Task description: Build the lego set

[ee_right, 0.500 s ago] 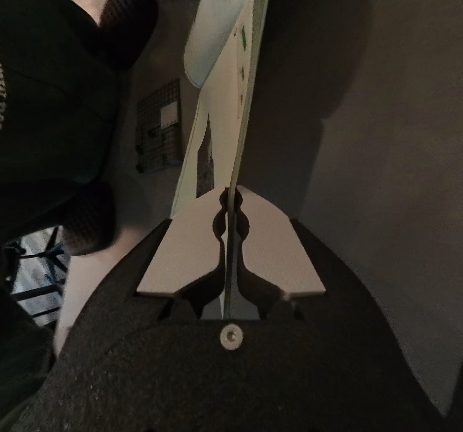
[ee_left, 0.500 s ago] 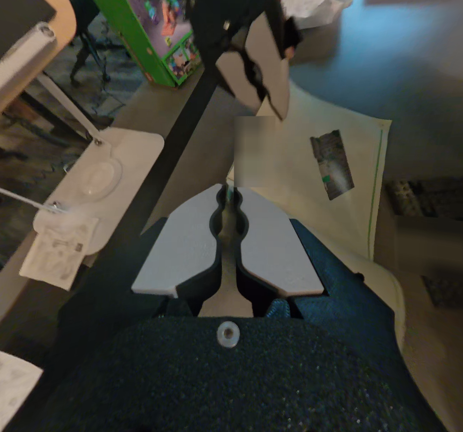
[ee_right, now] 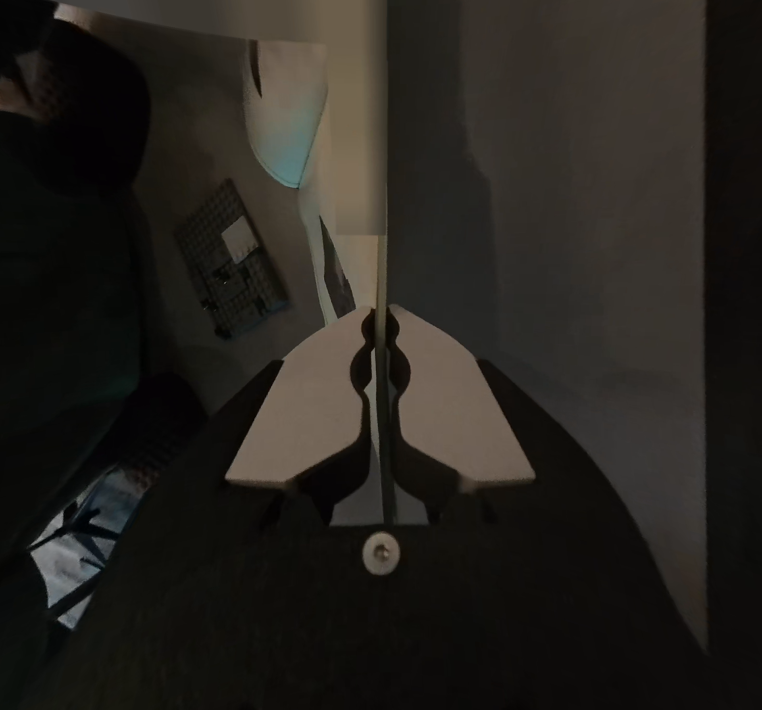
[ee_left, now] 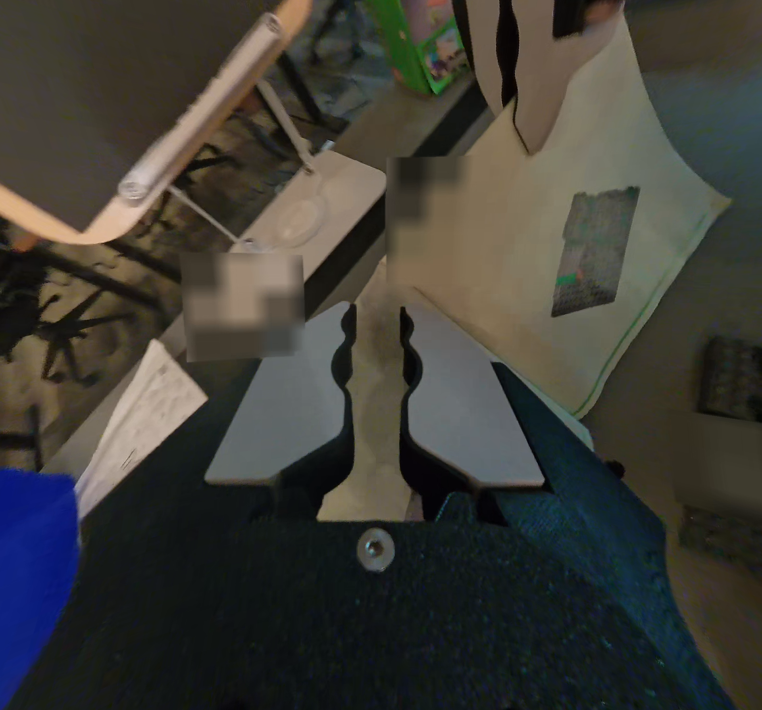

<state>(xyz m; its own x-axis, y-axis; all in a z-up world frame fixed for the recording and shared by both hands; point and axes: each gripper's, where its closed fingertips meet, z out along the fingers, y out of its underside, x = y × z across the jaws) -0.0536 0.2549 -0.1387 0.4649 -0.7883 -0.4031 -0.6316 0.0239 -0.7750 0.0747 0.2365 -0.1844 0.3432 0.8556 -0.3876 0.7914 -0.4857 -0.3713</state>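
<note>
Right gripper (ee_right: 381, 311): you pinch the booklet page (ee_right: 382, 278) edge-on, lifting it to turn.
Left gripper (ee_left: 375, 315): fingers apart, holding nothing.
Grey baseplate (ee_right: 231, 261): at 10 o'clock on the table.

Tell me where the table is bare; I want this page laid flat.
Bare tabletop lies right of the page pinched in the right gripper. Left of it is crowded: curled booklet pages and the grey baseplate. The open left gripper hangs near them.
</note>
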